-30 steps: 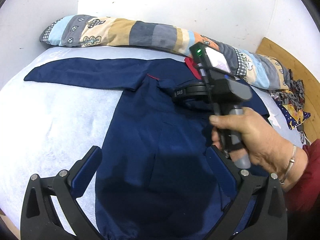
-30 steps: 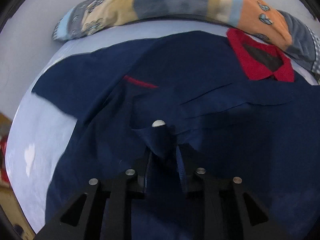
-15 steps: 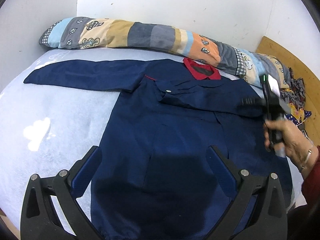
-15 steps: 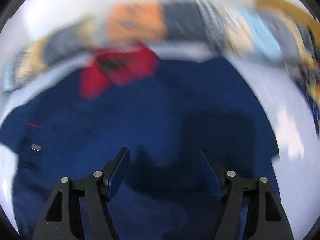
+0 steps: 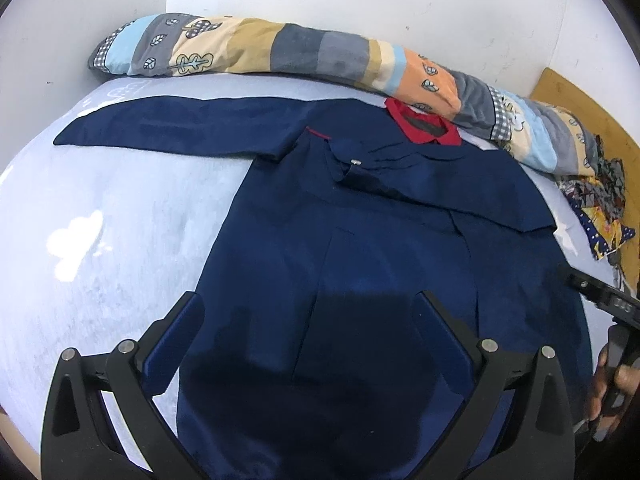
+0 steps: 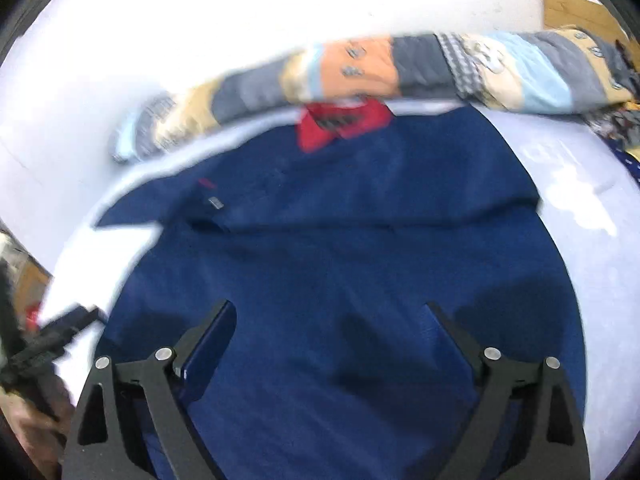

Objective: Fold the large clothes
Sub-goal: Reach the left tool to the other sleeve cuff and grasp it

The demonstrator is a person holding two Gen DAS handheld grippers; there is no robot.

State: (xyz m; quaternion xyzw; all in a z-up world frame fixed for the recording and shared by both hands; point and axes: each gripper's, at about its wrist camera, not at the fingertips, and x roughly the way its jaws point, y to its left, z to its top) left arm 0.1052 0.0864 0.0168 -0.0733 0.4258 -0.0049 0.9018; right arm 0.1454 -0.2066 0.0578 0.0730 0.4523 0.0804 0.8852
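Navy coat (image 5: 360,272) lies flat on the bed (image 5: 100,248), its long axis running from the red collar (image 5: 424,128) beside the quilt (image 5: 320,56) down to the hem. One sleeve (image 5: 180,132) stretches sideways away from the collar; the other is folded across the chest. Left claw (image 5: 308,336) is spread and empty. Right claw (image 6: 332,344) is opening, nothing between its fingers.
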